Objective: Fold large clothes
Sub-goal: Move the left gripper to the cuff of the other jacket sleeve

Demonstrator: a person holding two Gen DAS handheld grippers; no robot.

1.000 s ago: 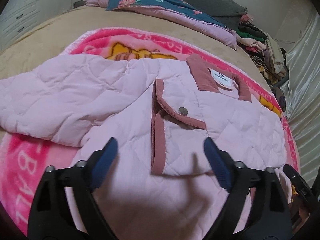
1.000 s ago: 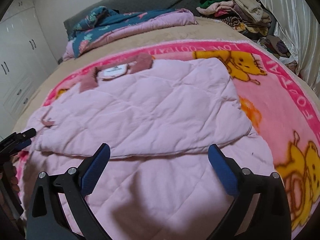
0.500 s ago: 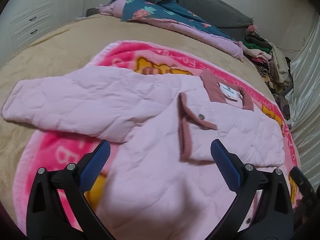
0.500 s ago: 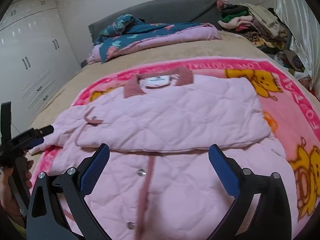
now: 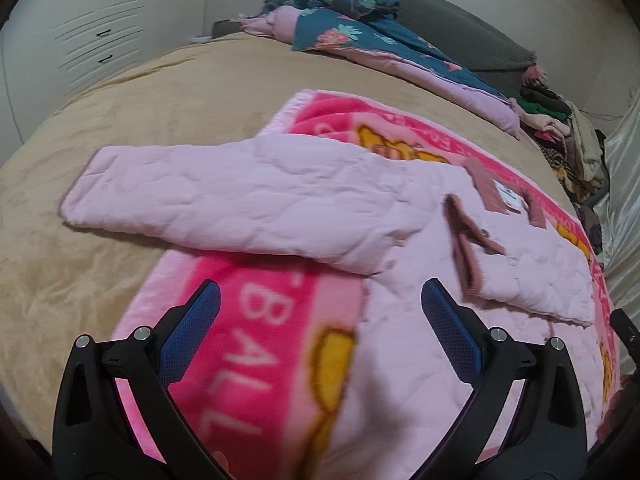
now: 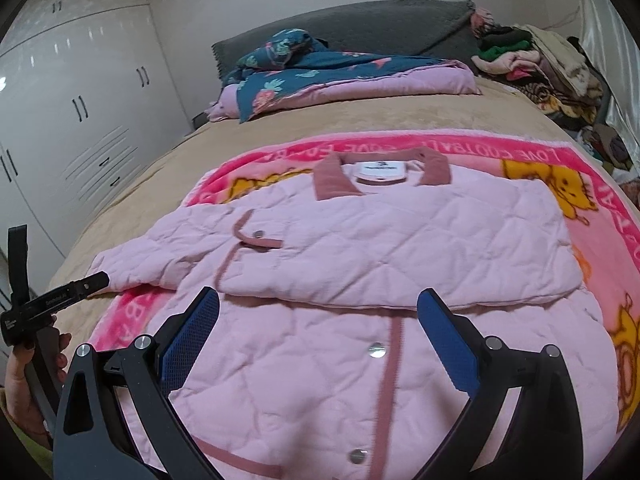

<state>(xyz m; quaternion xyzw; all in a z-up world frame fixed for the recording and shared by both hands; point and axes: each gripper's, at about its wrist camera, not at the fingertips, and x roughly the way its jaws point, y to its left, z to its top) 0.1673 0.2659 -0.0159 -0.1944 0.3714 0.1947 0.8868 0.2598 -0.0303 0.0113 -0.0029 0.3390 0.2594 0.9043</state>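
Note:
A pale pink quilted jacket [image 6: 360, 248] with dusty-rose trim and snap buttons lies face up on a pink cartoon blanket [image 6: 532, 160]. Its right side and sleeve are folded across the chest. Its left sleeve [image 5: 224, 200] stretches out flat over the tan bedspread. My left gripper [image 5: 320, 328] is open and empty, above the blanket just below that sleeve. My right gripper [image 6: 318, 330] is open and empty, above the jacket's lower front. The left gripper's body [image 6: 52, 300] shows at the left edge of the right wrist view.
The tan bedspread [image 5: 120, 120] spreads left of the blanket. A folded floral quilt [image 6: 320, 76] lies by the grey headboard [image 6: 360, 24]. A pile of clothes [image 6: 532, 64] sits at the far right corner. White wardrobes [image 6: 60, 120] stand to the left.
Both grippers have pulled back and up from the jacket. The left one has swung left, bringing the outstretched sleeve and bedspread into view. The jacket lies still.

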